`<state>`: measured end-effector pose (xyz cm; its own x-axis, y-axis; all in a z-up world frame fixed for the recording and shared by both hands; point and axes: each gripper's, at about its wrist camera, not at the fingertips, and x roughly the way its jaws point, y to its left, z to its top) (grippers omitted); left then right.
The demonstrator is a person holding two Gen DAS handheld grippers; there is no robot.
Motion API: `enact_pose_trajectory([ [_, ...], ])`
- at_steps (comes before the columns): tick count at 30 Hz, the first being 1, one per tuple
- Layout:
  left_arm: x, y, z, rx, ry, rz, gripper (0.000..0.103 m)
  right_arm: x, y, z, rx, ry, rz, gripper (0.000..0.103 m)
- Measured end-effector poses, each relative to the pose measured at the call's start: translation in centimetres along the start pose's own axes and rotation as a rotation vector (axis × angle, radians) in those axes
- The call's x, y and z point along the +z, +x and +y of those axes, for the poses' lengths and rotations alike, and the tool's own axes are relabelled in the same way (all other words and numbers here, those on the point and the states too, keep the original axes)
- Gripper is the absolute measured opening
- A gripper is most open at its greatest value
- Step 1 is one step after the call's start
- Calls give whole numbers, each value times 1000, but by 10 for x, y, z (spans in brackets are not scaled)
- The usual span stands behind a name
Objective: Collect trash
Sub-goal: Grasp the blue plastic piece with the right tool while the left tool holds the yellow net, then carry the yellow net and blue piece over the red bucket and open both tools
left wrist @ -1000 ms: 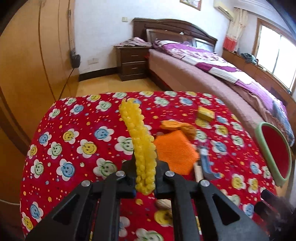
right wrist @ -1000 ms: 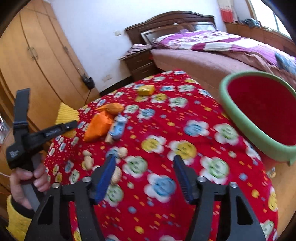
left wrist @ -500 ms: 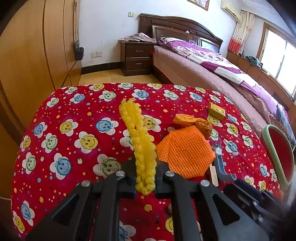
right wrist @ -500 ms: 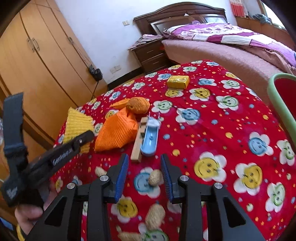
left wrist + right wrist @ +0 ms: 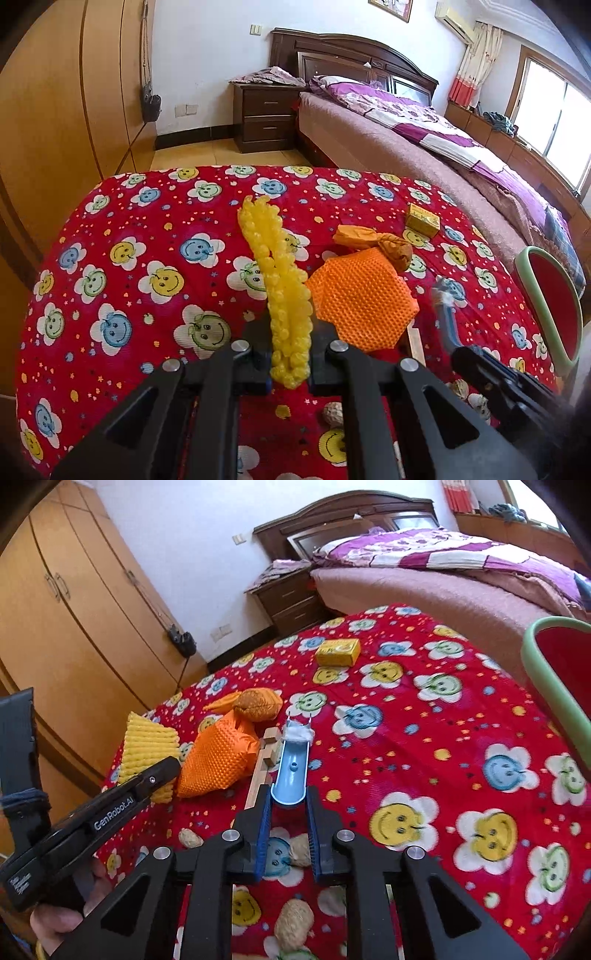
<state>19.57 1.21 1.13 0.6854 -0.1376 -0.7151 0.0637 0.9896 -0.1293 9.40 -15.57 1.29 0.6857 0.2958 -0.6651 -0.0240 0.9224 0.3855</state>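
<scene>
The left gripper (image 5: pixel 290 354) is clamped on a yellow bubbly foam sleeve (image 5: pixel 280 291), pinched at its near end so the rest stands forward over the red smiley-flower tablecloth (image 5: pixel 122 280). That foam looks very light and soft; it squashes between the fingers, so the hold is likely secure but the free far end may flop.

The right gripper (image 5: pixel 288 812) has its blue-padded fingers (image 5: pixel 263 834) set either side of the near end of a pale blue plastic trough-shaped scoop (image 5: pixel 293 766). They look to be touching its edges, though whether they are squeezing it I cannot tell. The scoop lies on the cloth, running away from the gripper, with a small white fluffy wad (image 5: pixel 298 734) at its far end. It is probably light, stiff and smooth, so it could slip; holding across the curved near rim seems the sound place.

Just left of the scoop lie a thin wooden stick with small blocks (image 5: pixel 263 764), an orange dimpled foam net (image 5: pixel 218 757) and a crumpled brown-orange paper wrapper (image 5: pixel 256 703). A small yellow cardboard box (image 5: pixel 338 651) sits farther off. Peanut shells (image 5: pixel 293 925) lie near, under the gripper. The green-rimmed red plastic basin (image 5: pixel 554 686) stands at the right edge, well apart from the scoop
</scene>
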Motion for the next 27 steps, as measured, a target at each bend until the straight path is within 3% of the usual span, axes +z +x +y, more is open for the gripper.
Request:
enact_pose_trajectory([
  [11, 4, -41, -17, -45, 23, -38, 11, -3, -63, -15, -13, -8, -126, 18],
  [27, 5, -90, -90, -193, 114, -25, 11, -8, -134, -60, -61, 77, -271, 18],
])
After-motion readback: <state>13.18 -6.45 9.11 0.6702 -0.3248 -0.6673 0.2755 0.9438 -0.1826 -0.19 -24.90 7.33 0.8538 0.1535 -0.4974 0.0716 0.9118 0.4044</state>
